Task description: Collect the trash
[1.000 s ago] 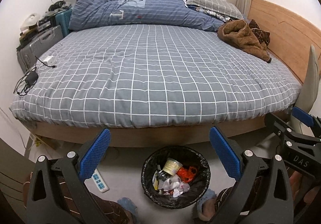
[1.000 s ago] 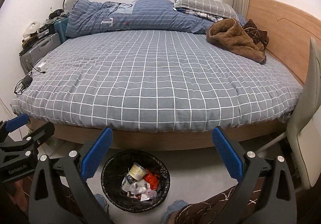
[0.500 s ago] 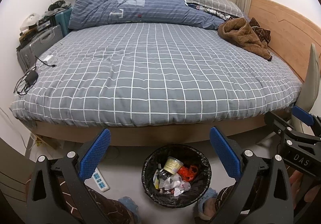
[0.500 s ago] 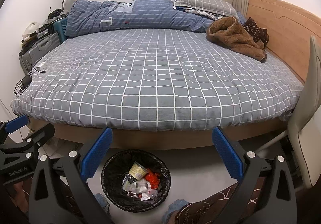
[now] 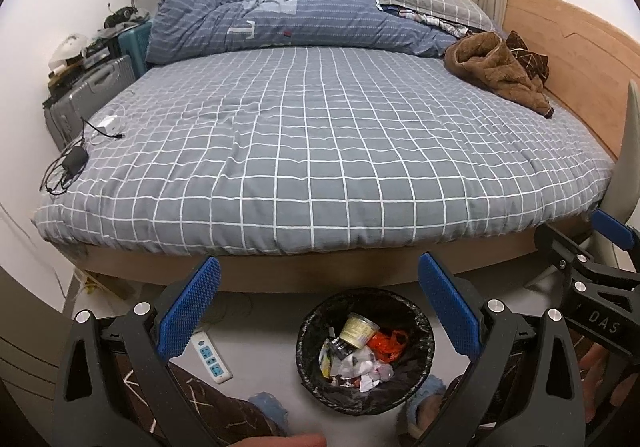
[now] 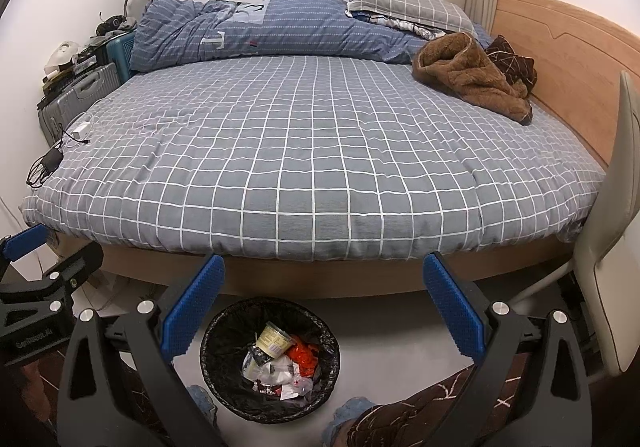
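Sitting on the pale floor just in front of the bed's wooden base, the round black-lined trash bin (image 5: 365, 351) is the thing everything here turns on. It stands upright, mouth open upward, and already holds a cream-coloured lidded tub (image 5: 358, 329), a crumpled red-orange plastic wrapper (image 5: 386, 343) and a heap of white paper scraps (image 5: 362, 365); its liner rim has no long axis to speak of, so any side would serve for a grip.

From the bin, the left gripper (image 5: 318, 311) hangs above and slightly toward the person, its blue-padded jaws spread wide with nothing between them; the bin shows low and a little right of the middle of that gap. The right gripper (image 6: 320, 307) hovers likewise, jaws wide apart and empty, with the bin (image 6: 270, 357) lying low and left of its gap. So the bin sits between the two tools, below both, and I judge the left one slightly the better lined up.

Beyond the bin, a white power strip (image 5: 211, 357) lies on the floor to its left, and the person's slippered feet flank it. The grey checked bedspread (image 5: 320, 151) behind the bin shows no loose litter that I can make out.
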`<action>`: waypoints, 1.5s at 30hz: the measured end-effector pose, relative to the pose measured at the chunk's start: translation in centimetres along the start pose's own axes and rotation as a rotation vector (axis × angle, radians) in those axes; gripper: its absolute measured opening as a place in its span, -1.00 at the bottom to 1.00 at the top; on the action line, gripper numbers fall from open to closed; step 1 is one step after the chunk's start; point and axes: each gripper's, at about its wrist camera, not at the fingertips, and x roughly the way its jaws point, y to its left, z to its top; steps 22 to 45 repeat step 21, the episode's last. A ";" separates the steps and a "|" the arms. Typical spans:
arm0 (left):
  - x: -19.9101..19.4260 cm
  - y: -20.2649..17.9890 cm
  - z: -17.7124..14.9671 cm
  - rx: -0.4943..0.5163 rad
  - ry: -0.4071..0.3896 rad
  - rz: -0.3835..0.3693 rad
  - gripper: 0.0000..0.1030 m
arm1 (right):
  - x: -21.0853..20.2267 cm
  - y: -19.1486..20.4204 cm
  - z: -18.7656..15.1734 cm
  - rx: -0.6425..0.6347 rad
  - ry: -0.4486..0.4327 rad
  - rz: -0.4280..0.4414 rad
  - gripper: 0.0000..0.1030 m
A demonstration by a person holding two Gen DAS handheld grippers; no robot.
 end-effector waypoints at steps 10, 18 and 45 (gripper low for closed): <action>0.4 -0.1 -0.1 0.003 0.023 -0.011 0.89 | 0.2 0.1 -0.1 -0.002 0.000 0.006 0.85; 0.4 -0.1 -0.2 0.009 0.017 -0.014 0.88 | 0.1 0.2 -0.1 0.002 -0.005 0.010 0.85; 0.2 -0.2 -0.2 0.010 0.005 -0.039 0.89 | 0.1 0.2 -0.1 0.004 -0.004 0.010 0.85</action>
